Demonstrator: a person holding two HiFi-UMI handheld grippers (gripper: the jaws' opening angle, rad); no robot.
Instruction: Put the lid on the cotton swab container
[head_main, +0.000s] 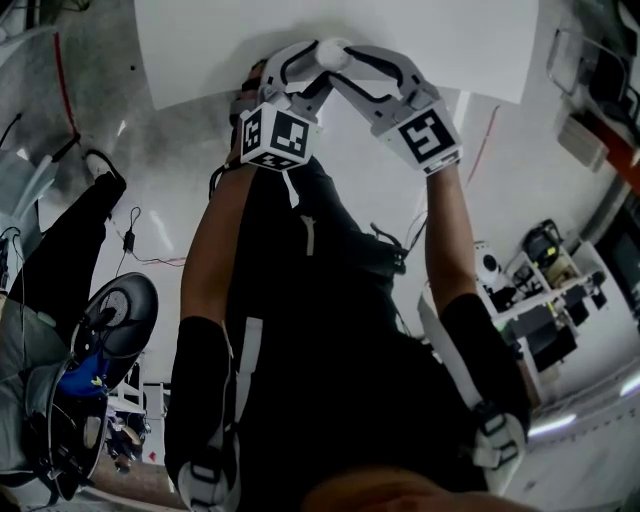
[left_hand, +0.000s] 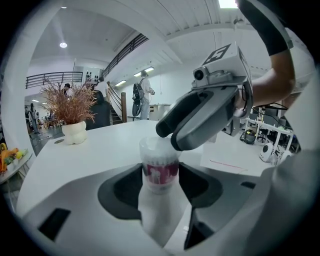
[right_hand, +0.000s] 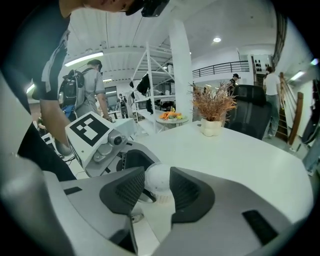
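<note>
- The left gripper (left_hand: 160, 192) has its fingers (left_hand: 125, 189) clamped on the upright cotton swab container (left_hand: 160, 172), over the white tabletop (left_hand: 100, 150); it is best held steady.
- The right gripper (right_hand: 156, 187) pinches the round white lid (right_hand: 158, 179) just at the container's mouth. Level it, then press straight down.
- The container is clear and red-labelled, with swab tips near the rim.

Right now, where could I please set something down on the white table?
Bare: the white table between the white vase of dried grass and the grippers. Crowded: where left gripper holds the clear swab container under right gripper's white lid.
</note>
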